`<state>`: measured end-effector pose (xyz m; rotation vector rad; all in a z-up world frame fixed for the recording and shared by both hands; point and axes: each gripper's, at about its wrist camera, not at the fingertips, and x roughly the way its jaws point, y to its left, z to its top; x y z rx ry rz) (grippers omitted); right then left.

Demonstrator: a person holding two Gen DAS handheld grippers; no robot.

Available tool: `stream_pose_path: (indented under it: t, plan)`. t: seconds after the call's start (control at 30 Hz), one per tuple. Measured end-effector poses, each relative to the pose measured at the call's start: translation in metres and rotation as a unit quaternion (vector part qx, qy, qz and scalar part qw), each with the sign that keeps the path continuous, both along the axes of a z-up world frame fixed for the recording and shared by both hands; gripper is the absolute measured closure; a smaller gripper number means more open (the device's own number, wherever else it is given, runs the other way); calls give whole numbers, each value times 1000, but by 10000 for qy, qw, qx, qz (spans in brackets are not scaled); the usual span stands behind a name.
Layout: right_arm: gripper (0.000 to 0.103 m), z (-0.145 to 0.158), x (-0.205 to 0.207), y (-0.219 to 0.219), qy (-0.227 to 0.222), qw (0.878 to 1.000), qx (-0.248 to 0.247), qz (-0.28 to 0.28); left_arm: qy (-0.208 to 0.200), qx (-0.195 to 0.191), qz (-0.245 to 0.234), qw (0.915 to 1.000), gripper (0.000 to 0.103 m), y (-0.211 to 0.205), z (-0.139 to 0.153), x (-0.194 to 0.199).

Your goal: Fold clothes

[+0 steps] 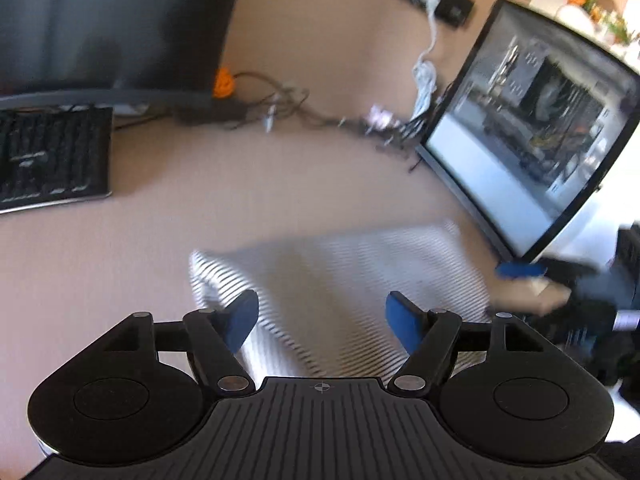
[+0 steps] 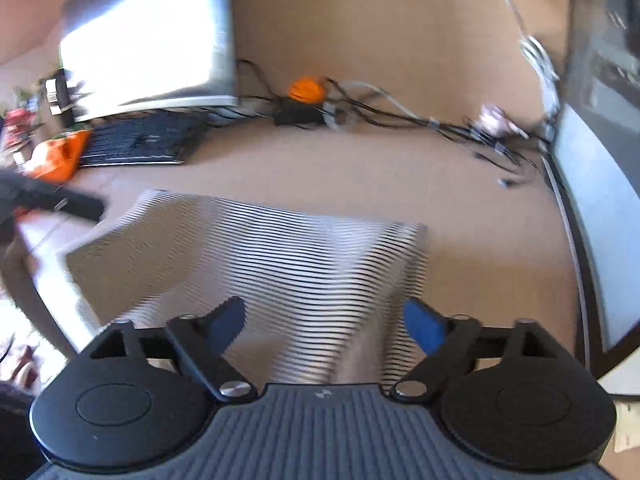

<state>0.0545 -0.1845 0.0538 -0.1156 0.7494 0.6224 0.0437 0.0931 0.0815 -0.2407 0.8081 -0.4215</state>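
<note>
A black-and-white striped garment (image 1: 340,288) lies folded flat on the tan table; it also shows in the right wrist view (image 2: 280,264). My left gripper (image 1: 322,320) is open and empty, hovering above the garment's near edge. My right gripper (image 2: 324,324) is open and empty, also above the garment's near part. In the left wrist view the right gripper (image 1: 520,270) shows blurred at the garment's right side. In the right wrist view the left gripper (image 2: 60,200) shows blurred at the garment's left corner. Both views are motion-blurred.
A black keyboard (image 1: 52,156) and a dark monitor (image 1: 100,20) stand at the back left. A second monitor (image 1: 532,136) stands at the right. Tangled cables (image 1: 288,112) and an orange object (image 1: 224,82) lie along the back wall. An orange item (image 2: 60,156) lies at the left.
</note>
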Motion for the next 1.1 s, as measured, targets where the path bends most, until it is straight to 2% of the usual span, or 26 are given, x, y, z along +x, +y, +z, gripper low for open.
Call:
stream_pose_path:
  t: [0.1,0.2,0.27,0.4,0.57,0.67,0.77,0.93,1.0,1.1]
  plan:
    - [14,-7,-14,21,65,9985,-108,530,85,-213,-257,9994,21,-17,-9,3]
    - [13,-36,-21,48,-158,9905,-1085,830,423,-31,-267,9987,21,-30,-37,12]
    - [0,-51,-25,57,-693,9810,-1502,1011,654,112,-223,9975,23,-35,-57,19]
    - [0,-38,-12,49,-452,9876,-1165,953,647,181,-124,9977,23,-35,-61,19]
    - [0,-15,-6,15,-429,9969,-647,150,533,715,-128,9959,22,-49,-58,12]
    - [0,-20,-5,5,-582,9926,-956,-469,439,1013,-153,9938,18,-59,-58,8]
    - [0,-49,2,9,-440,9786,-1865,-746,403,1128,-198,9926,13,-66,-60,8]
    - [0,-53,7,11,-355,9772,-1893,-895,403,1208,-289,9914,9,-70,-60,8]
    - [0,-51,10,13,-183,9755,-1978,-946,405,1240,-323,9909,9,-71,-59,9]
    - [0,-41,18,14,12,9752,-1962,-1023,293,1109,-319,9929,9,-65,-48,15]
